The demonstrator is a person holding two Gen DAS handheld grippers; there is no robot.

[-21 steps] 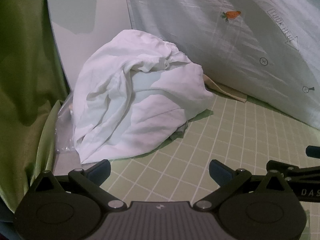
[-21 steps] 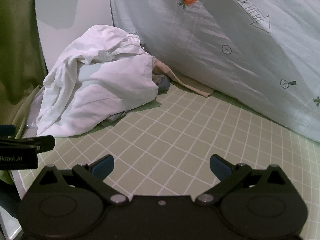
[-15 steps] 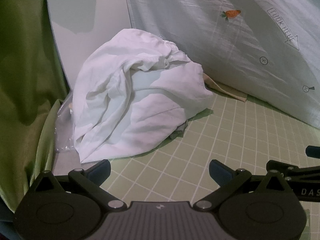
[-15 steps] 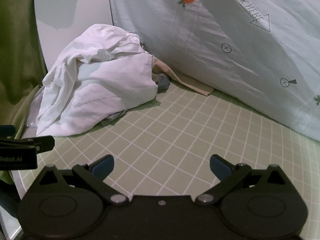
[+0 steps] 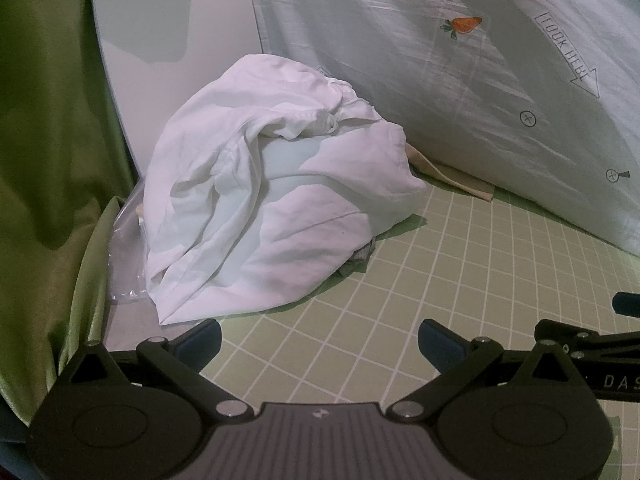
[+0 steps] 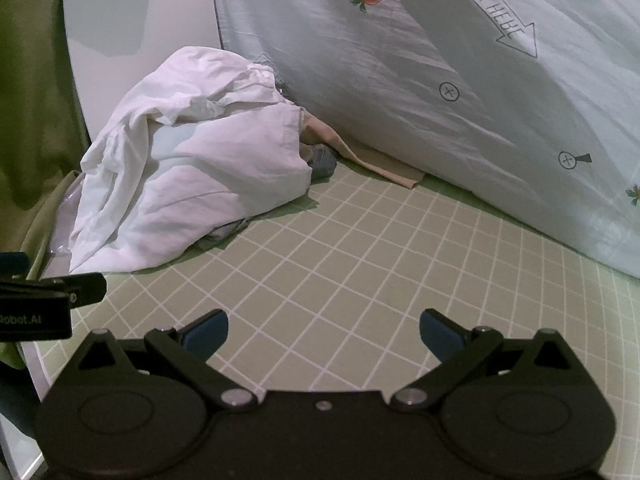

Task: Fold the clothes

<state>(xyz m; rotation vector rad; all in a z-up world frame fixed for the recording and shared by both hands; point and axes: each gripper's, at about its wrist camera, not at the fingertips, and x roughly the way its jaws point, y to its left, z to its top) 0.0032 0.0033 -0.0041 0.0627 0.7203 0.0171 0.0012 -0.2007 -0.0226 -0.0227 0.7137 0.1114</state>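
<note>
A crumpled white garment (image 5: 264, 208) lies heaped on the green grid mat (image 5: 460, 276), against the white wall panel. In the right wrist view the same white heap (image 6: 188, 176) sits at the left, with grey cloth (image 6: 322, 162) and beige cloth (image 6: 372, 160) poking out from under it. My left gripper (image 5: 318, 340) hovers open just in front of the heap's near edge, nothing between its blue pads. My right gripper (image 6: 324, 330) is open over bare mat, to the right of the heap and apart from it.
A pale blue sheet (image 6: 440, 80) printed with carrots and an arrow hangs along the back right. Green fabric (image 5: 48, 140) drapes at the left. A clear plastic bag (image 5: 124, 248) lies beside the heap. The left gripper's body (image 6: 44, 300) shows at the right wrist view's left edge.
</note>
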